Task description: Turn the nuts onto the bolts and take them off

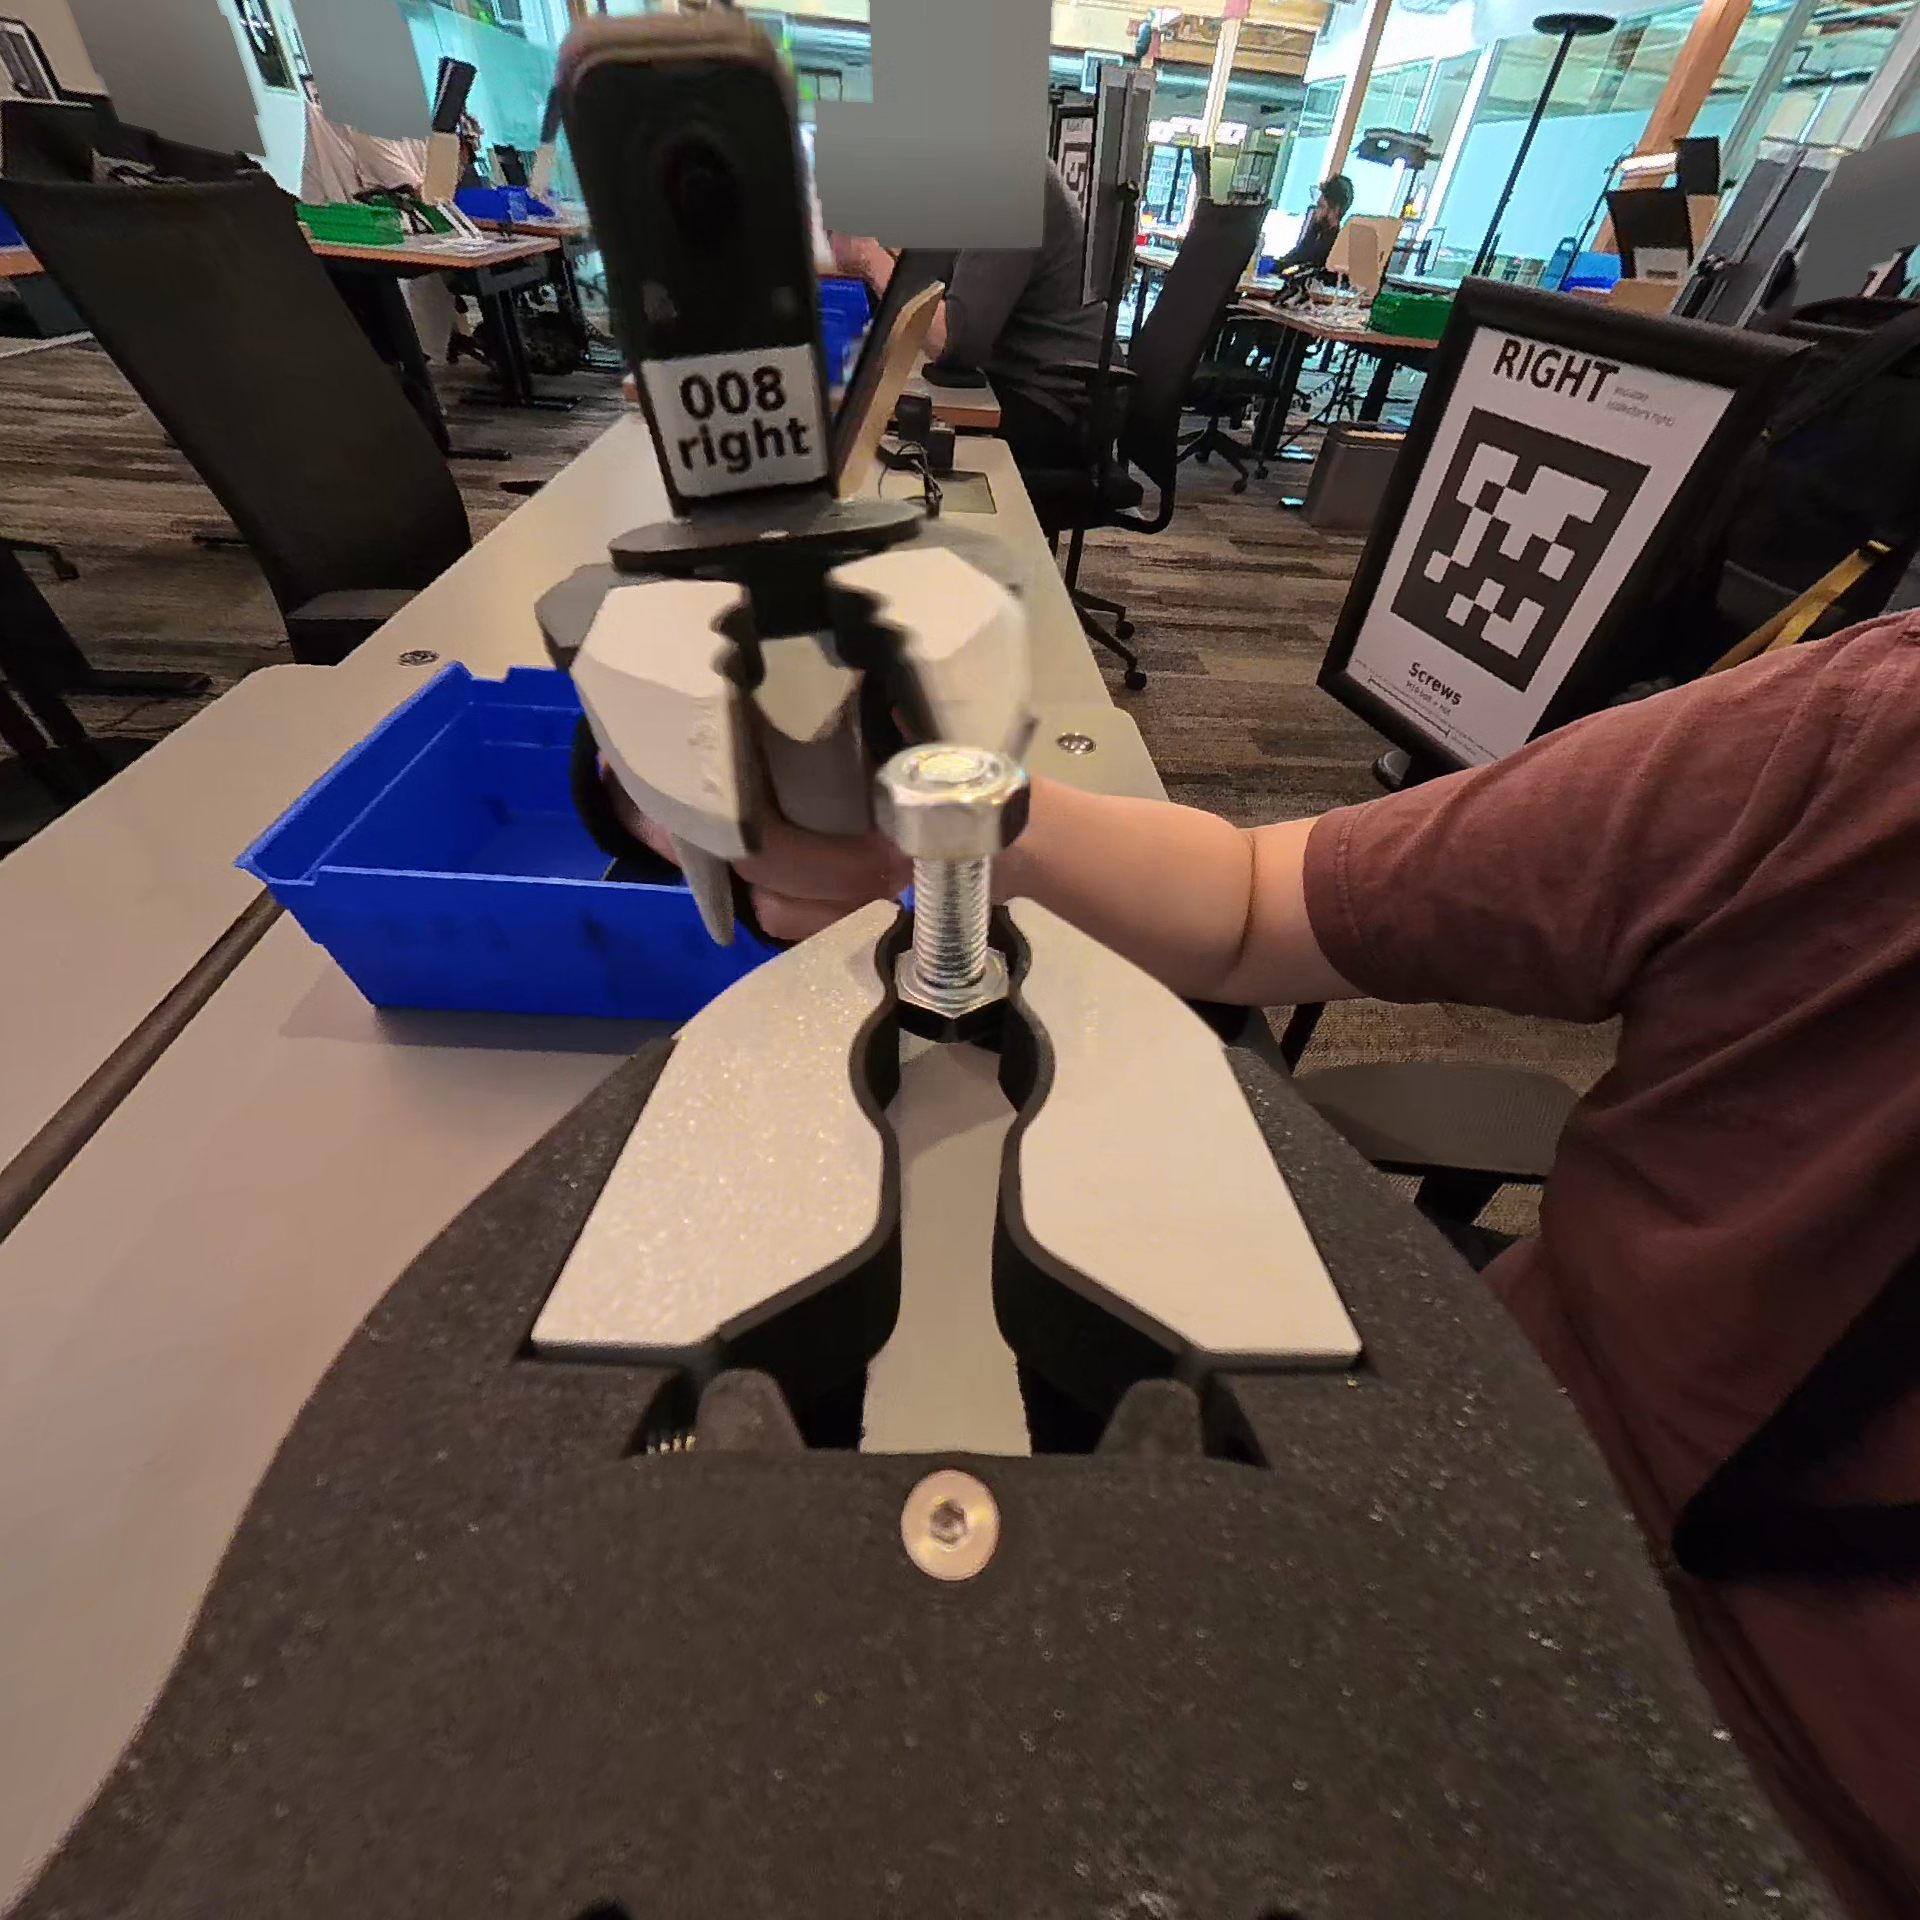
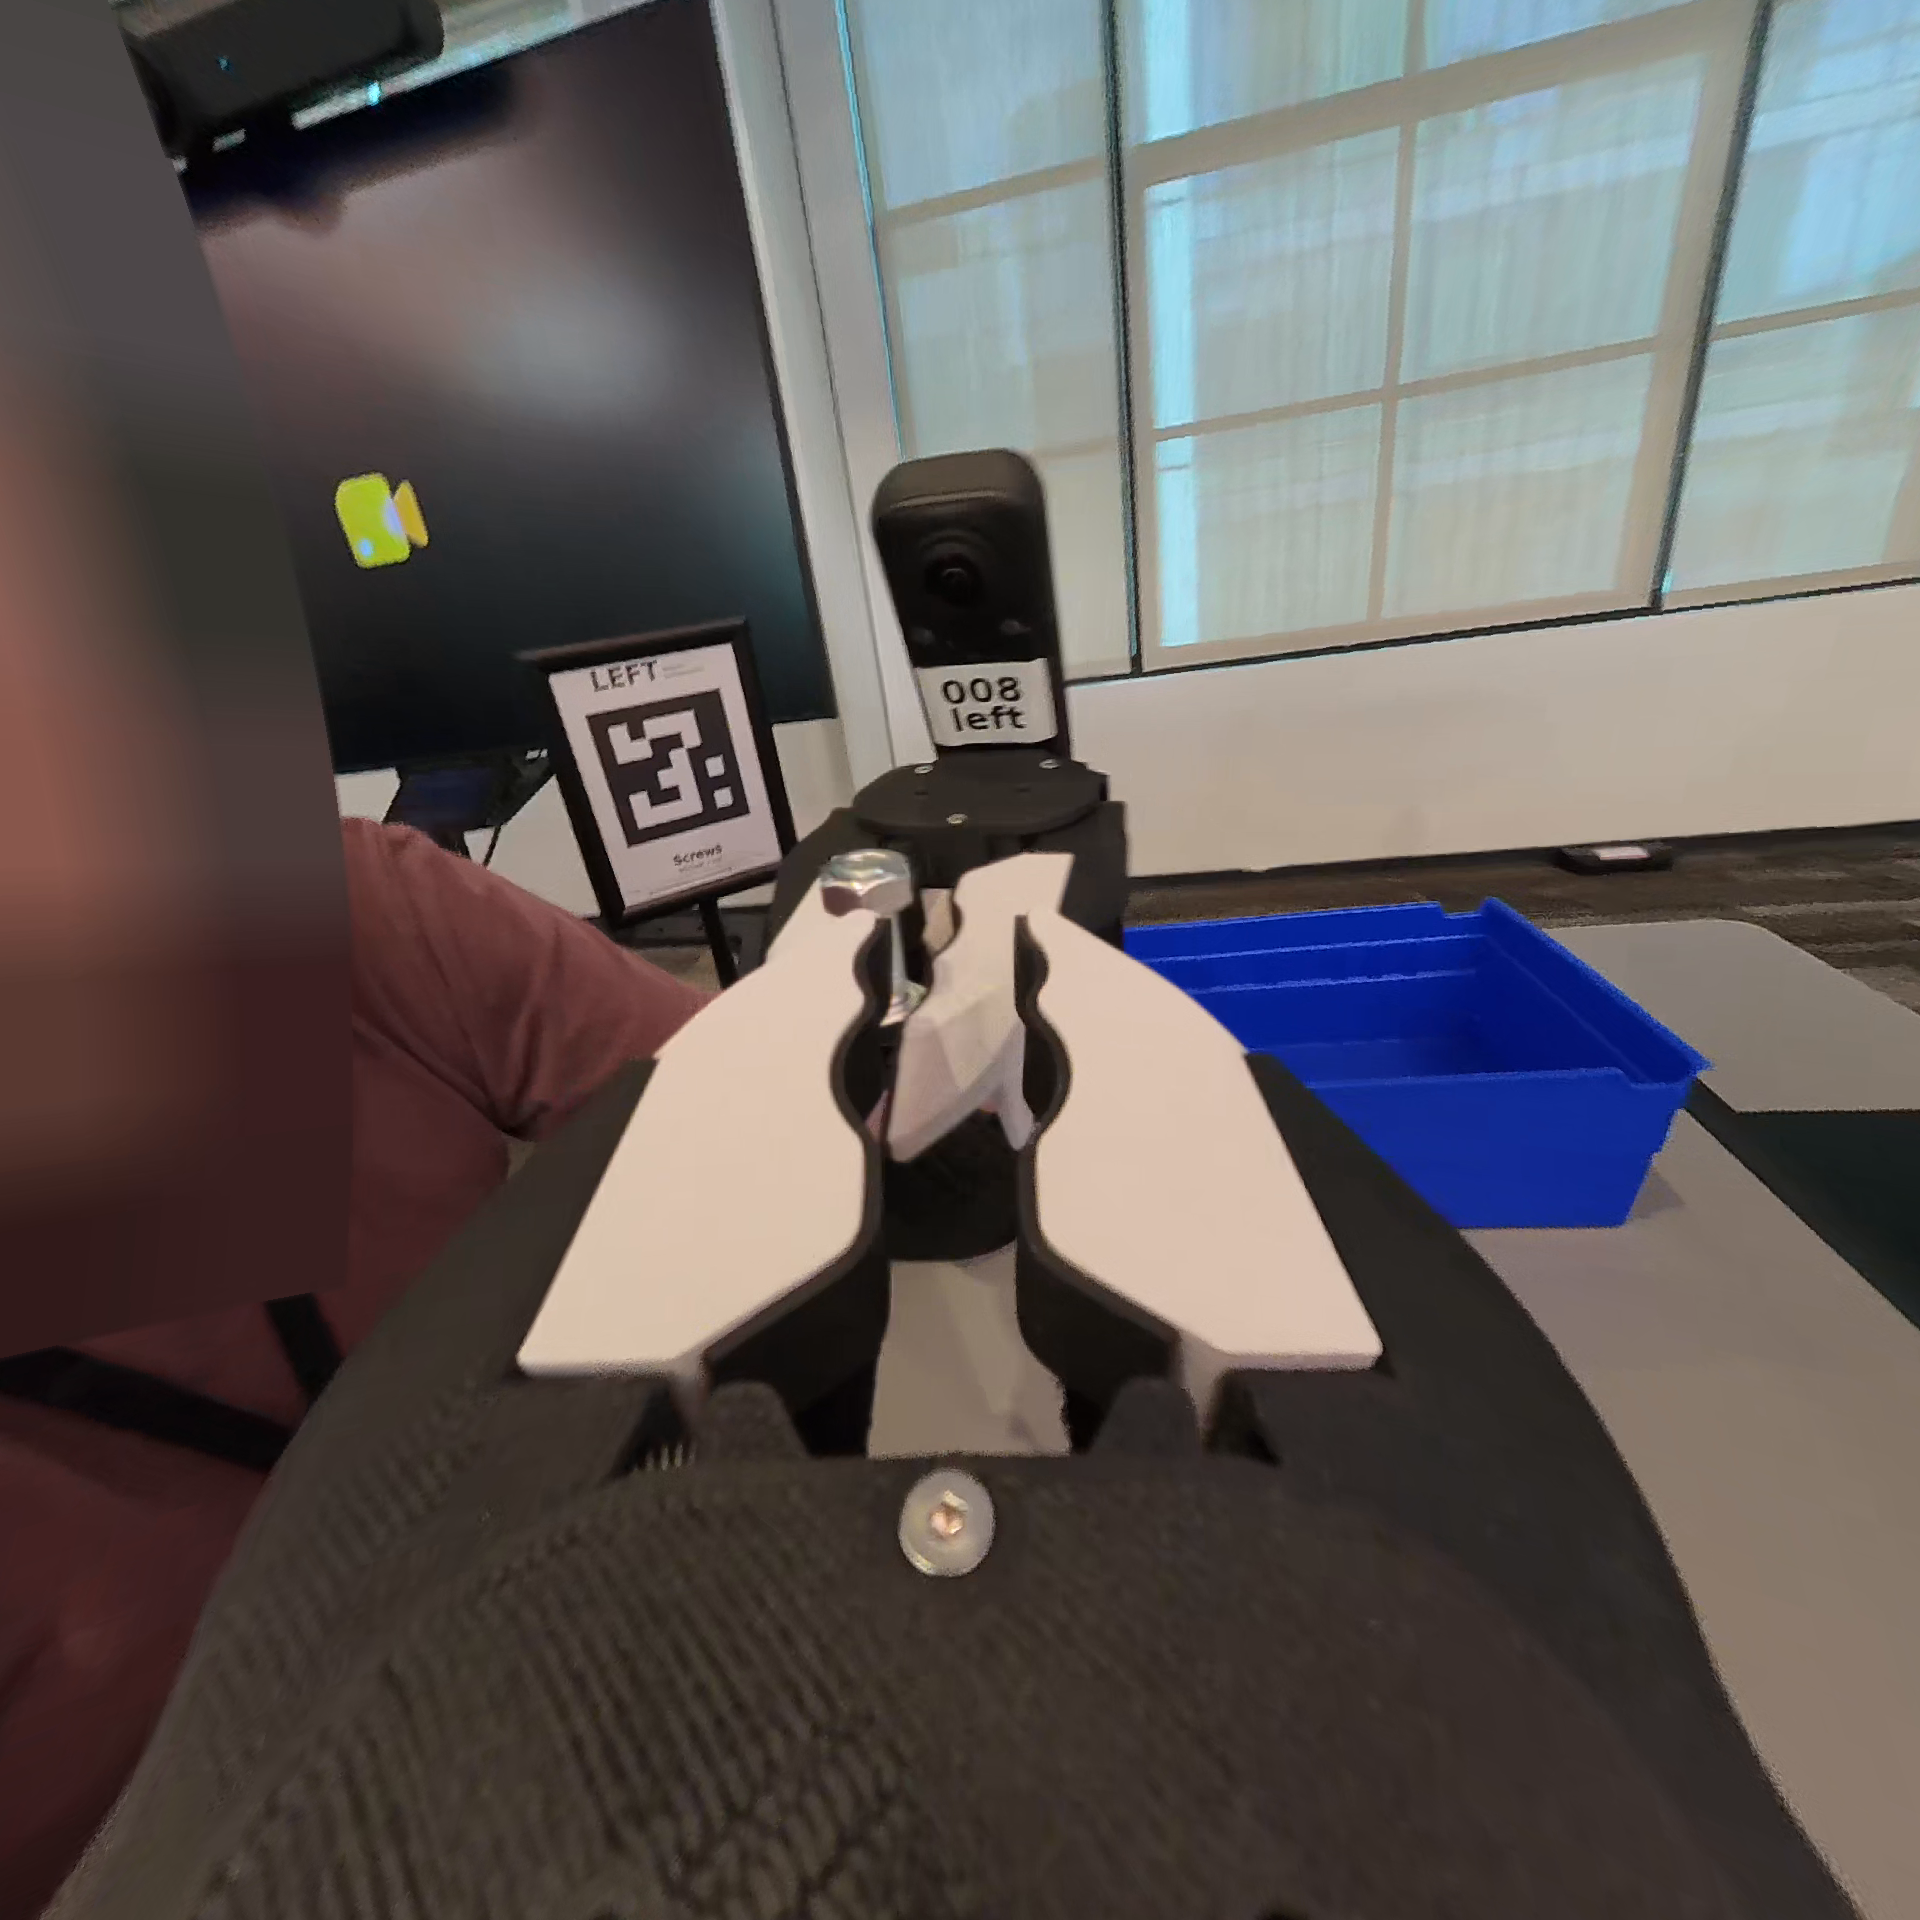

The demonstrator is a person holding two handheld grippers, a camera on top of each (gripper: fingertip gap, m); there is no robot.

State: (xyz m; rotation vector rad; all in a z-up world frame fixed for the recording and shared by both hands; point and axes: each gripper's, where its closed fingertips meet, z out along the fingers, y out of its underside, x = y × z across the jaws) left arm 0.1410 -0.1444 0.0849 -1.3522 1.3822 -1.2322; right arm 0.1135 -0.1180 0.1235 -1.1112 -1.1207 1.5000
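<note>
One blue bin (image 1: 468, 873) sits on grey table (image 1: 187, 1299) in office

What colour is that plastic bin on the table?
The bin is bright blue, seen best in the right wrist view.

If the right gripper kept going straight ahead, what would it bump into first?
Probably the left gripper, which faces it head-on and holds the nut on the upright bolt. The bolt itself sits slightly left of that line; depth is hard to judge.

A blue bin (image 1: 499, 914) (open-topped) is seen on the grey table (image 1: 156, 1299); a framed marker sign (image 1: 1527, 540) is stood beyond.
</note>
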